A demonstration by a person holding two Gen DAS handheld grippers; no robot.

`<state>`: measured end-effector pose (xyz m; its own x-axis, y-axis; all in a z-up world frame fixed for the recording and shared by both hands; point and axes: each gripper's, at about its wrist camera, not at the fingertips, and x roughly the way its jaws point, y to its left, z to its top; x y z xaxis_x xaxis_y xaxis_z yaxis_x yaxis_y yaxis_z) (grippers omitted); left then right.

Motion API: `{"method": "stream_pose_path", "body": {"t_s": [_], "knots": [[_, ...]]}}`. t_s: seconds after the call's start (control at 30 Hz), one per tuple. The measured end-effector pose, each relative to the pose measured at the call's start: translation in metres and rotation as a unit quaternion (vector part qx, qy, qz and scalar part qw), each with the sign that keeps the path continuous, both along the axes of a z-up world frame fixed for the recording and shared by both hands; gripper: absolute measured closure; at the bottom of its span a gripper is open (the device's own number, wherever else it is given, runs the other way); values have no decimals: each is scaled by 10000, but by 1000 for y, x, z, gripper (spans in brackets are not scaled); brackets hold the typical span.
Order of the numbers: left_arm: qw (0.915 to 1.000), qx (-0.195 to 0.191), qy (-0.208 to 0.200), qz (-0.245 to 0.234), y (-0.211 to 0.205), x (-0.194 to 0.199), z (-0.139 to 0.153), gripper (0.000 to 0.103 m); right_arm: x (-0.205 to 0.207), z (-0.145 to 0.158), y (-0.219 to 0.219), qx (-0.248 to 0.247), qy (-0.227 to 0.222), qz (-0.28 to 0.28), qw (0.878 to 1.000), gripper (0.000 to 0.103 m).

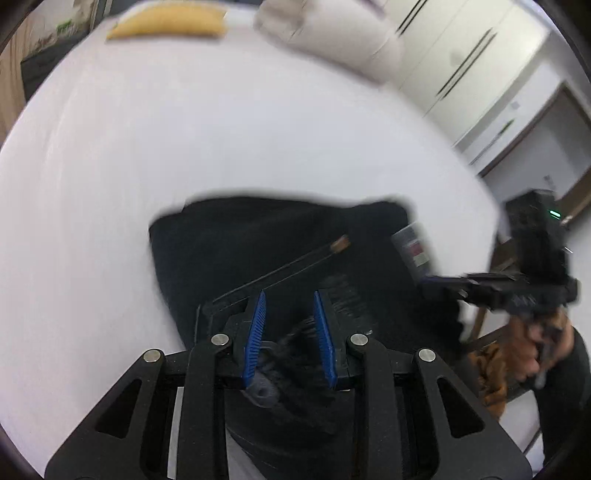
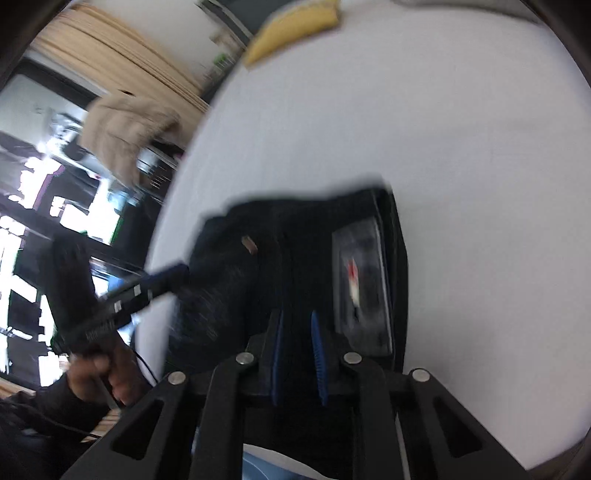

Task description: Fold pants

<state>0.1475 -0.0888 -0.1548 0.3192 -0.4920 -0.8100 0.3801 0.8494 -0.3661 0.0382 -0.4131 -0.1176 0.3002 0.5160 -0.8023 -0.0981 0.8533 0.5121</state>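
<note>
Black pants (image 1: 258,240) lie folded into a compact block on the white bed (image 1: 221,129). A drawstring with a brown tip (image 1: 341,244) runs across them and a pale label (image 1: 413,251) sits near their right edge. My left gripper (image 1: 290,295) hovers over the near part of the pants, blue pads apart, with blurred dark cloth low between them. In the right wrist view my right gripper (image 2: 296,315) is over the pants (image 2: 258,240) beside the label (image 2: 362,284), its pads close together. Dark cloth fills the gap; whether they pinch it is unclear. Both views are motion-blurred.
A yellow pillow (image 1: 166,22) and white pillows (image 1: 332,37) lie at the bed's far end. White wardrobe doors (image 1: 461,55) stand at the right. A hand (image 1: 535,354) holds the right gripper beside a chair with orange cloth (image 1: 491,373). A beige garment (image 2: 125,136) hangs left of the bed.
</note>
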Motion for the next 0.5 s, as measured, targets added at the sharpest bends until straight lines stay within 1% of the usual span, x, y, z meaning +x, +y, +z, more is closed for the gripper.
{"method": "stream_pose_path", "body": {"t_s": [0.03, 0.07, 0.13, 0.17, 0.27, 0.33, 0.43, 0.5], "knots": [[10000, 61, 67, -11, -1, -1, -6, 78, -4, -10, 2, -191, 127, -16, 9997, 92], [9999, 89, 57, -28, -2, -6, -9, 78, -9, -15, 4, -364, 135, -2, 9992, 97], [9997, 172, -83, -157, -6, -21, -11, 78, -19, -14, 3, -402, 30, -43, 9992, 98], [9994, 221, -144, -222, -7, -31, -11, 78, -24, -12, 2, -369, 18, -63, 9993, 98], [9984, 151, -271, -466, -8, -66, -16, 78, -40, -9, -3, -198, -57, -91, 9997, 97], [9969, 59, -520, -591, -6, -91, -15, 77, -54, -12, -9, -10, -83, -169, 9998, 97], [9961, -150, -530, -693, 6, -106, -16, 77, -72, -17, -17, 266, -129, -328, 9990, 97], [9961, -287, -439, -715, 16, -109, -14, 77, -83, -19, -21, 450, -212, -419, 9979, 97]]}}
